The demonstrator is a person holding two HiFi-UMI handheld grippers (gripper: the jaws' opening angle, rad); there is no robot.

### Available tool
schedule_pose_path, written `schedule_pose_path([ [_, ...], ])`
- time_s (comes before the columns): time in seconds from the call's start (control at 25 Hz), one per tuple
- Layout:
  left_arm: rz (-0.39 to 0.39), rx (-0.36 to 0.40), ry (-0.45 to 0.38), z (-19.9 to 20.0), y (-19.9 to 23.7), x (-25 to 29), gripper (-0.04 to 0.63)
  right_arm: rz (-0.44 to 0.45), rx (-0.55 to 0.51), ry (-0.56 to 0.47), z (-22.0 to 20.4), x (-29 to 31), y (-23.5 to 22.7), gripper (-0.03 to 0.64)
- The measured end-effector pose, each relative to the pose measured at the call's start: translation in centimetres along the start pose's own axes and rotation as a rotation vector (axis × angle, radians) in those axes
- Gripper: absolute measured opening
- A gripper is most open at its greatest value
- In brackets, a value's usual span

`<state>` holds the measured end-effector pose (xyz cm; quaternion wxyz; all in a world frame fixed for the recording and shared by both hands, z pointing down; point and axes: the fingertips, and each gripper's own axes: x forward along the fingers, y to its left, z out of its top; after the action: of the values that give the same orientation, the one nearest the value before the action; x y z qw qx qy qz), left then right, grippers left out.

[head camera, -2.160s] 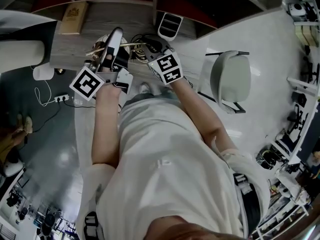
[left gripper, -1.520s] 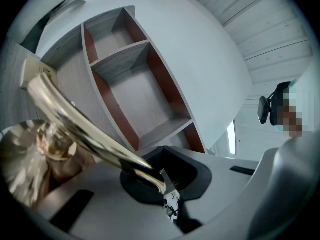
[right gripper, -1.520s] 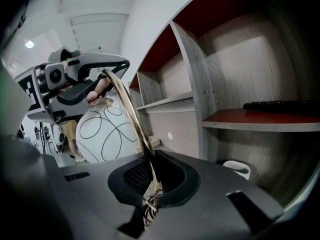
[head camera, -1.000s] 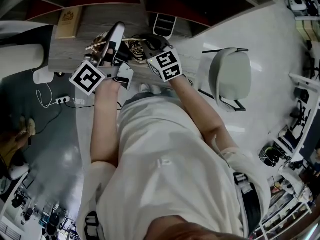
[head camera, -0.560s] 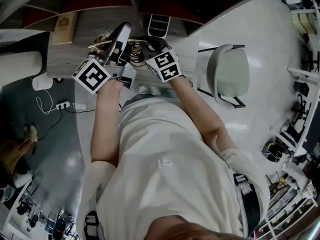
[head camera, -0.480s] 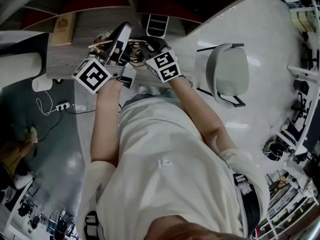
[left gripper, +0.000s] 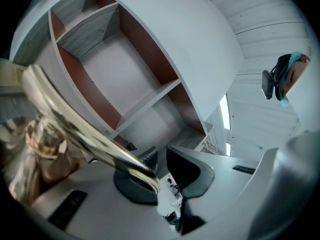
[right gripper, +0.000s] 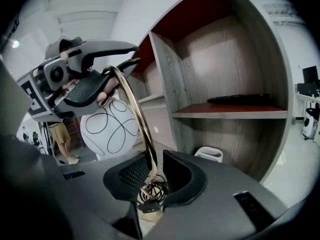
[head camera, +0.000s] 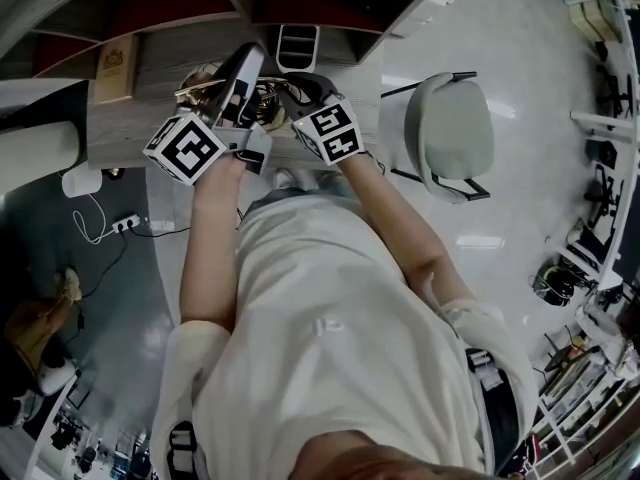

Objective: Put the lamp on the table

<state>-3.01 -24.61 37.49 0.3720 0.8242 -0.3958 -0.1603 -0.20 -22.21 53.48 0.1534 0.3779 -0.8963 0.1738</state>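
Head view: shelves [head camera: 170,8] are seen close behind the table [head camera: 135,108], with a chair [head camera: 455,133] well off to the right. The lamp [right gripper: 139,116] is held upright over the table near its front edge; its base is judged to be down, though contact is not shown. On the left gripper [left gripper: 162,159] the stem's upper arch is laid against one pad while the jaws are opening, with a gap at the other pad. The right gripper [right gripper: 157,159] is set low on the stem, above the coiled cord [right gripper: 150,191]. Its jaws are opening too, the stem between them but not pinched.

The release is best finished evenly, the globe [right gripper: 107,126] being top-heavy. Both grippers should be drawn back toward the body — the shelves close the far side — and the cord kept unsnagged.
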Motion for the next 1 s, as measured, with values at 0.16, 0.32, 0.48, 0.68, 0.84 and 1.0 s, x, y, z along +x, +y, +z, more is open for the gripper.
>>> schedule_pose_path([
  [0.16, -0.009, 0.001, 0.008, -0.8, -0.9, 0.0, 0.086, -0.017, 0.003, 0.0, -0.3, -1.5, -0.2, 0.12],
  [0.32, -0.057, -0.022, -0.014, -1.0, -1.7, 0.0, 0.104, -0.03, 0.007, -0.005, -0.6, -2.8, -0.3, 0.132],
  [0.48, -0.086, -0.061, -0.028, -1.0, -2.2, 0.1, 0.158, -0.045, 0.012, -0.008, -1.0, -3.9, -0.7, 0.143],
  [0.68, -0.105, -0.085, -0.044, -0.8, -2.9, -0.4, 0.203, -0.076, 0.027, -0.023, -0.9, -5.9, -1.5, 0.138],
  [0.84, -0.112, -0.105, -0.052, -0.9, -3.2, -0.9, 0.229, -0.099, 0.04, -0.043, -0.4, -7.6, -2.2, 0.137],
  [1.0, -0.121, -0.118, -0.063, -0.9, -3.5, -1.3, 0.25, -0.113, 0.045, -0.073, 0.6, -8.9, -2.5, 0.133],
])
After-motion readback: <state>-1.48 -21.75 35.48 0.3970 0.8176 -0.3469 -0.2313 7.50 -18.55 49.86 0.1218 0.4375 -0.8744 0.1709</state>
